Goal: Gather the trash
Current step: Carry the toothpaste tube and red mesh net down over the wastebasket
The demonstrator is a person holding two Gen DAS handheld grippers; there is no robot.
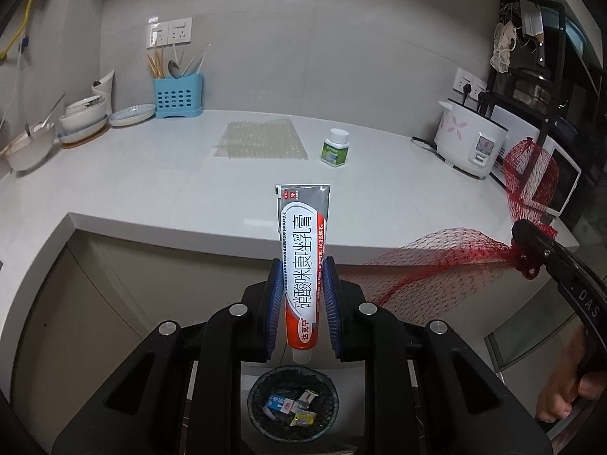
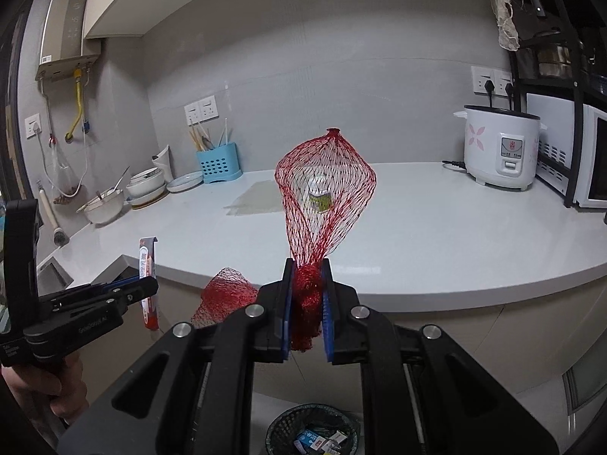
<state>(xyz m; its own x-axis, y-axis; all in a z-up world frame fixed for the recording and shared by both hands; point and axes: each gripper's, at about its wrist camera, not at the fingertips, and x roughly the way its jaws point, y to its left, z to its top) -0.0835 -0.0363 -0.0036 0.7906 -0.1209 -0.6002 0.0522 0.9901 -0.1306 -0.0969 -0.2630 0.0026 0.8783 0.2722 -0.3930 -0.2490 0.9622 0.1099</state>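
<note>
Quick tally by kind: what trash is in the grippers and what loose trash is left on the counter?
Tubes, in left gripper: 1, ointment tube
Net bags, in right gripper: 1, red mesh bag
Bottles on counter: 1, pill bottle
Plastic sheets: 1, bubble wrap
Total: 4

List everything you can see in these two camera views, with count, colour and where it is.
ointment tube: one, grey, white and red, clamped upright in the left hand-held gripper
mesh bag: one, red, bunched in the right hand-held gripper
trash bin: one, dark, on the floor below, wrappers inside
pill bottle: one, white and green, on the counter
bubble wrap: one sheet, clear, mid-counter
utensil holder: one, blue, by the wall
bowls and plates: several, white, counter's left end
rice cooker: one, white, counter's right end
counter: one, white
left hand-held gripper: black, blue pads
right hand-held gripper: black, blue pads
</note>
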